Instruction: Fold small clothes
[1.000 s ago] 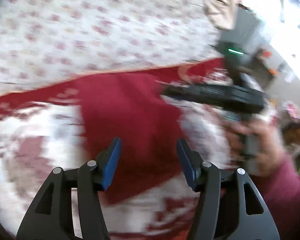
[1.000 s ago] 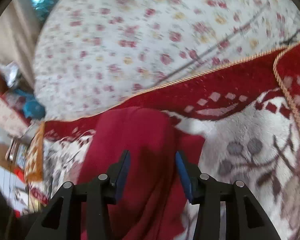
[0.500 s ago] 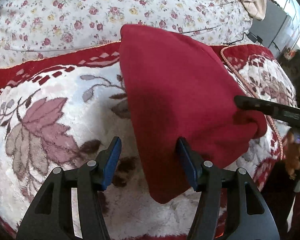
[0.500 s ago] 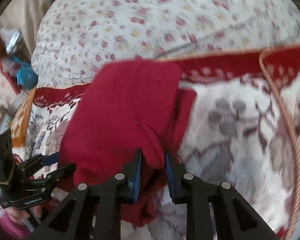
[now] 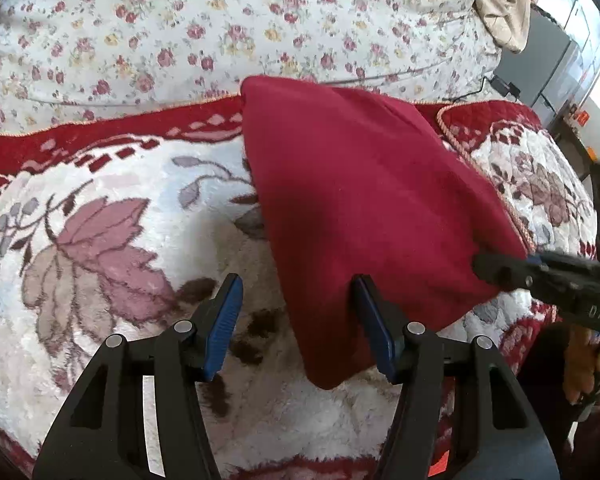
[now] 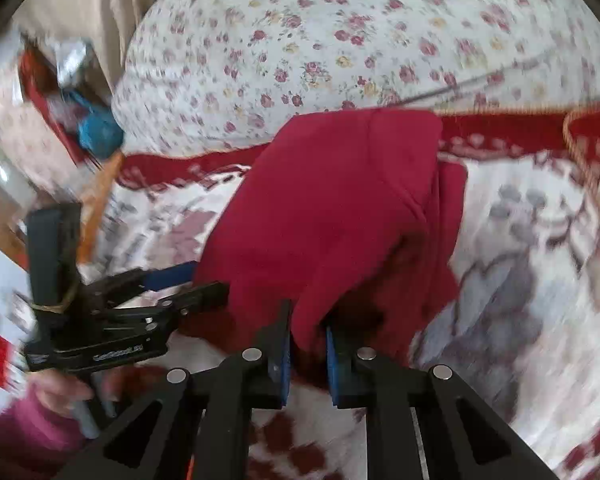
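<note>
A dark red garment (image 5: 360, 184) lies on a white and red patterned blanket (image 5: 100, 220), bunched and raised at one corner. My left gripper (image 5: 298, 284) is open over the garment's near left edge, with red cloth lying across the right half of the gap and neither pad pressing on it. From the right wrist view the red garment (image 6: 332, 200) rises into my right gripper (image 6: 308, 320), whose jaws are closing with a fold of the cloth pinched between the blue pads. The right gripper (image 5: 500, 270) shows at the garment's right corner, and the left gripper (image 6: 206, 282) at its left edge.
A floral sheet (image 5: 220, 32) covers the bed behind the blanket, with a thin cable (image 5: 480, 88) across it. Beige cloth (image 5: 500, 0) hangs at the far right. A hand in a magenta sleeve (image 6: 20, 420) holds the left gripper. Clutter and something blue (image 6: 96, 128) sit beyond the bed's left edge.
The right gripper's jaws have come together on a fold of the red garment and drawn it sideways. The left gripper has sunk toward the garment's near edge, still open.
</note>
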`<control>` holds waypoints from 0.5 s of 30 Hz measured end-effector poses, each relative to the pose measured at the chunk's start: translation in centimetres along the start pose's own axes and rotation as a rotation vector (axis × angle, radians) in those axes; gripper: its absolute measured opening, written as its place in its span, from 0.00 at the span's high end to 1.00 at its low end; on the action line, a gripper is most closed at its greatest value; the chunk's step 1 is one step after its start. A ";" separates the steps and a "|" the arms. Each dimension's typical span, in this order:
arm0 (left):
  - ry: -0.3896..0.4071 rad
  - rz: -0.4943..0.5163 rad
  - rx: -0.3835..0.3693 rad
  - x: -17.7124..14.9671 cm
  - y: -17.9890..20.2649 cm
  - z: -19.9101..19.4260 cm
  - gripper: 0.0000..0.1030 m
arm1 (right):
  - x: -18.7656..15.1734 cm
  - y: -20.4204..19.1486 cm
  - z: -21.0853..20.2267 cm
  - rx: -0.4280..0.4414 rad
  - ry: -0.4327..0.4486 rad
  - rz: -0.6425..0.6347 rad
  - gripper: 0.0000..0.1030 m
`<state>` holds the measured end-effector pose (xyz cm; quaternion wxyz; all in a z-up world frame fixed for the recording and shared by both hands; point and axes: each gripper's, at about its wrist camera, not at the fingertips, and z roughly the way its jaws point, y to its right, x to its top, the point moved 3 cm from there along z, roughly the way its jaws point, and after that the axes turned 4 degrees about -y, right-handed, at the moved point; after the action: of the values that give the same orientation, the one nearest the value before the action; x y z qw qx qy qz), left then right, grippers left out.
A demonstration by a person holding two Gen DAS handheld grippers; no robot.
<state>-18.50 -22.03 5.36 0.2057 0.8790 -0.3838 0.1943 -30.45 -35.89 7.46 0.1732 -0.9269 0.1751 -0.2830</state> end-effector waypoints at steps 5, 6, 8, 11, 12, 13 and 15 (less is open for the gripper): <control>-0.001 -0.030 -0.016 0.3 0.1 0.6 0.43 | -2.9 3.5 1.1 -0.030 -0.041 0.106 0.93; 0.000 -0.031 -0.012 0.3 0.1 0.7 0.43 | -3.2 3.9 1.2 0.000 -0.033 0.135 0.93; 0.009 -0.027 0.001 0.2 0.0 0.7 0.43 | -3.1 3.5 -0.1 0.026 0.010 0.132 0.93; 0.014 -0.035 0.004 0.4 -0.1 0.7 0.42 | -2.4 3.1 -2.6 -0.006 0.060 0.146 0.88; 0.018 -0.036 0.010 0.5 -0.1 0.6 0.43 | -2.0 3.0 -3.3 -0.006 0.072 0.154 0.81; 0.022 -0.034 0.016 0.6 0.0 0.6 0.43 | -1.3 2.7 -3.9 -0.014 0.091 0.151 0.73; 0.036 -0.021 0.030 0.7 0.2 0.5 0.43 | 0.2 1.4 -5.1 -0.097 0.153 0.094 0.69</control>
<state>-18.10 -22.79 5.36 0.2014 0.8824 -0.3677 0.2135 -33.65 -38.35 10.96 0.1275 -0.9007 0.2447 -0.3355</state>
